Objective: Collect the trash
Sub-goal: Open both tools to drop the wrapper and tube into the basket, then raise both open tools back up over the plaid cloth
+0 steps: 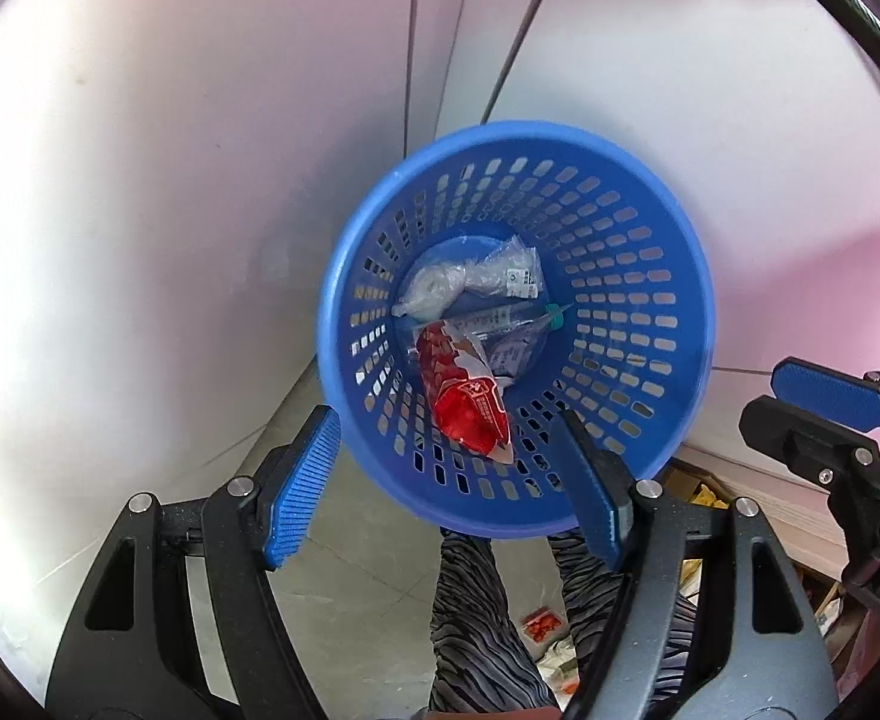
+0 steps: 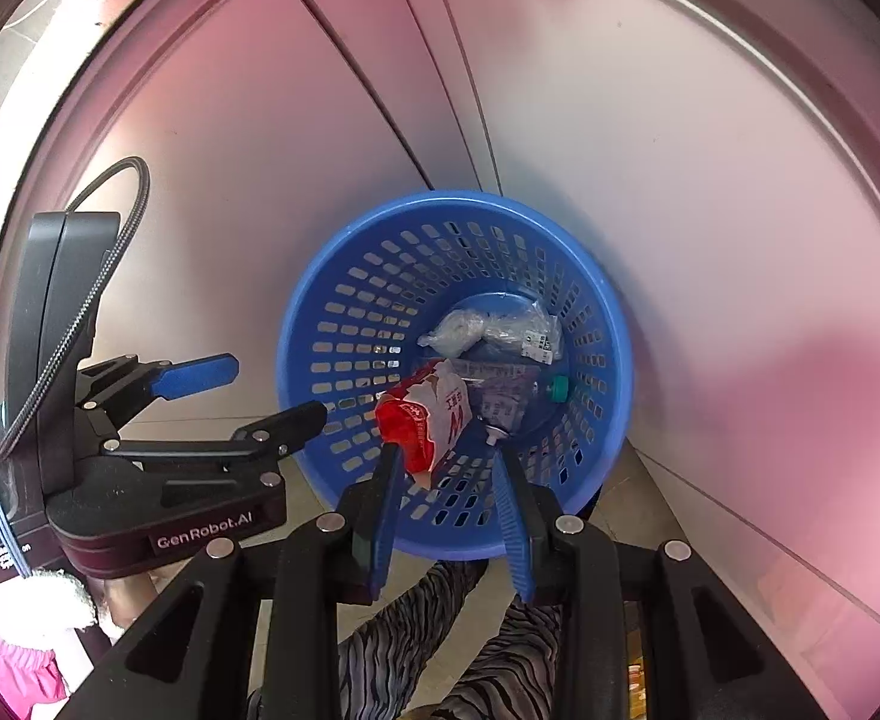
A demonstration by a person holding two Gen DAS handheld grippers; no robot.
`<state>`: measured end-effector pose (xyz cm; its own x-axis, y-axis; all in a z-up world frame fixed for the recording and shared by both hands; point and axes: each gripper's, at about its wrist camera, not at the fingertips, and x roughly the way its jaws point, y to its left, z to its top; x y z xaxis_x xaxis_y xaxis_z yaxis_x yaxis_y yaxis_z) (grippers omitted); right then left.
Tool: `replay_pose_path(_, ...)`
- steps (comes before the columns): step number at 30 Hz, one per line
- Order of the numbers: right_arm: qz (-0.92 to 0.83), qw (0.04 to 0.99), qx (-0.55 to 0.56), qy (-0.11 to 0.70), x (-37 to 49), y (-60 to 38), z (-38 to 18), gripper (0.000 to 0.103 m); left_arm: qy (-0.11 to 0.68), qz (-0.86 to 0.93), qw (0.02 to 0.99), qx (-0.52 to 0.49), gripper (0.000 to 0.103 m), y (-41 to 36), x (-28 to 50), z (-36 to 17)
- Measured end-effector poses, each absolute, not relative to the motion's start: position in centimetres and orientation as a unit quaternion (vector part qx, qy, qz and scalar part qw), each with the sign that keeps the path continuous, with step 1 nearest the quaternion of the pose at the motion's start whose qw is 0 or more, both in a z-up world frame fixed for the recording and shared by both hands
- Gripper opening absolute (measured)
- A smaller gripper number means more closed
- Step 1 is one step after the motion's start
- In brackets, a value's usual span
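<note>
Both grippers over the blue basket (image 1: 688, 276), nothing in either.

Left gripper (image 1: 448, 480) spread wide and empty; between them the red wrapper (image 1: 469, 402) lies inside the basket against its near wall, with a syringe (image 1: 499, 318) and clear bag (image 1: 469, 279); right gripper (image 2: 448, 501) partly open, empty.

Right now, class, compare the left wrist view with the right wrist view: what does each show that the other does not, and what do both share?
Only the left wrist view shows small orange-red scraps on the floor. Only the right wrist view shows a pink sleeve with a white cuff and the left gripper's whole body. Both show the blue basket holding a red wrapper, a clear crumpled bag and a syringe-like tube, plus striped trousers below.
</note>
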<state>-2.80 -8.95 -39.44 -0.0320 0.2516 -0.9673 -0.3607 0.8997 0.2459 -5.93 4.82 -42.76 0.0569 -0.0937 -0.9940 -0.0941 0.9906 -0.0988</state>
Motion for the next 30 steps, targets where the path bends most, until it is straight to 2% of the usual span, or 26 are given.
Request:
replay_pose_path(8,0.241,0.711,-0.032,0.66,-4.0,-9.4,-34.9,0.035,0.639,-0.006,0.766,-0.069,0.074,6.2,-7.1,-37.9)
replay_pose_path(13,0.25,0.738,-0.013,0.627,-4.9,-10.6,-30.4,0.053,0.597,-0.021,0.796,-0.095,0.074,7.5,-8.0,-33.8)
replay_pose_path(20,0.267,0.773,0.052,0.573,-4.4,-14.3,-23.3,0.066,0.551,-0.047,0.826,-0.108,0.074,7.6,-7.7,-27.1)
replay_pose_path(24,0.262,0.804,0.066,0.53,-2.5,-16.7,-19.2,0.079,0.522,-0.054,0.842,-0.127,0.074,7.5,-6.2,-23.7)
replay_pose_path(30,0.254,0.836,0.072,0.481,3.3,-20.1,-14.6,0.079,0.481,-0.054,0.861,-0.156,0.074,6.2,-2.4,-19.3)
